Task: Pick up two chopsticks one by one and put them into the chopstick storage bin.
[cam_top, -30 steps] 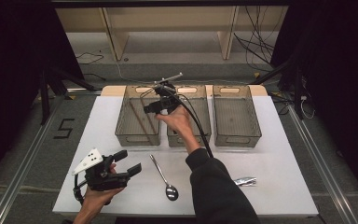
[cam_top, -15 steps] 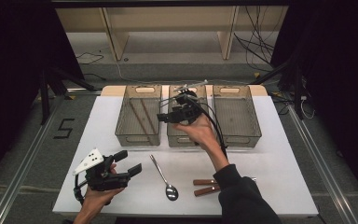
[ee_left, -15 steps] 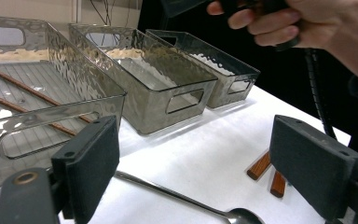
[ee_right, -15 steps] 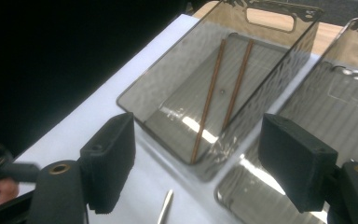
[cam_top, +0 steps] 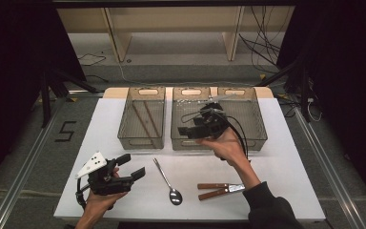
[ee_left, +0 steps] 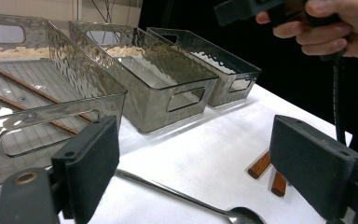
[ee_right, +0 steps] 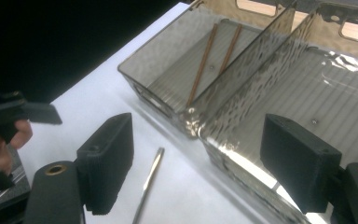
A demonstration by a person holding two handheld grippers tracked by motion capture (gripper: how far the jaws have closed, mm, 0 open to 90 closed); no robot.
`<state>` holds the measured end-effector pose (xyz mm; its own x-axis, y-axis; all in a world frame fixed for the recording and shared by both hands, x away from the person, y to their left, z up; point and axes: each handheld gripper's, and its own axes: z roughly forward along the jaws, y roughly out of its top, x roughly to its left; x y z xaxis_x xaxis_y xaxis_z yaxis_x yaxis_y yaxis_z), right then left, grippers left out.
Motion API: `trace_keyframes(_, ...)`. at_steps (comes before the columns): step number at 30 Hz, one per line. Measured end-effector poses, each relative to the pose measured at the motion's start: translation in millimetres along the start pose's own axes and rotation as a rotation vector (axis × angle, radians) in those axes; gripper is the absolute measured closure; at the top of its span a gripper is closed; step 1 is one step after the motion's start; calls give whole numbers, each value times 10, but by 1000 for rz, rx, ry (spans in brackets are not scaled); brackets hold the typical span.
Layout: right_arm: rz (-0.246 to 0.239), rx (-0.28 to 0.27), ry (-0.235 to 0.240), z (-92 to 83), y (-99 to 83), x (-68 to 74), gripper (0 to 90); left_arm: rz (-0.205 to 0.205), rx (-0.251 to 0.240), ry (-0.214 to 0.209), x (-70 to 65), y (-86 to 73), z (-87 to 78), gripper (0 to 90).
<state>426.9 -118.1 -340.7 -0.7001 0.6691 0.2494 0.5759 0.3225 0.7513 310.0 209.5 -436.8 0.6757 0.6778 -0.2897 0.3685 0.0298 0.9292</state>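
The right gripper [cam_top: 187,131] hovers over the middle bin [cam_top: 190,141], jaws just opened wide, empty. At its six o'clock lies the spoon [cam_top: 167,182]. The left gripper [cam_top: 132,168], also open and empty, rests at the spoon's nine o'clock.

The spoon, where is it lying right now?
In the high view the spoon lies on the white table, in front of the bins, between the left gripper and the wooden-handled tongs.

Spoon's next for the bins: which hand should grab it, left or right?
Probably left. The left tool sits low on the table beside the spoon, jaws open and empty, with the spoon's handle lying just ahead between them. The right tool, also open, is up over the middle bin, farther from the spoon.
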Motion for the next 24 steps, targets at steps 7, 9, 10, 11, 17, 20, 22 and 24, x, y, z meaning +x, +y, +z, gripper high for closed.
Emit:
trace_keyframes(7,-6,-1,1,-122,-191,0,265,4,4,1,-1,-1,7,154)
trace_keyframes(9,-10,2,3,-138,-250,11,265,4,4,1,1,0,6,154)
trace_keyframes(10,-13,2,-1,-144,-280,20,265,4,4,2,2,1,6,154)
trace_keyframes(11,-16,6,-4,-150,-310,29,265,4,4,3,2,1,6,154)
trace_keyframes(17,-20,16,-5,-170,-506,58,265,9,8,2,7,2,10,154)
trace_keyframes(20,-13,23,-7,-181,-591,72,265,8,8,3,2,3,13,154)
trace_keyframes(22,-13,27,-12,-186,-638,83,265,9,10,2,1,3,17,154)
trace_keyframes(24,-12,27,-9,-195,-684,93,265,15,15,2,2,3,20,154)
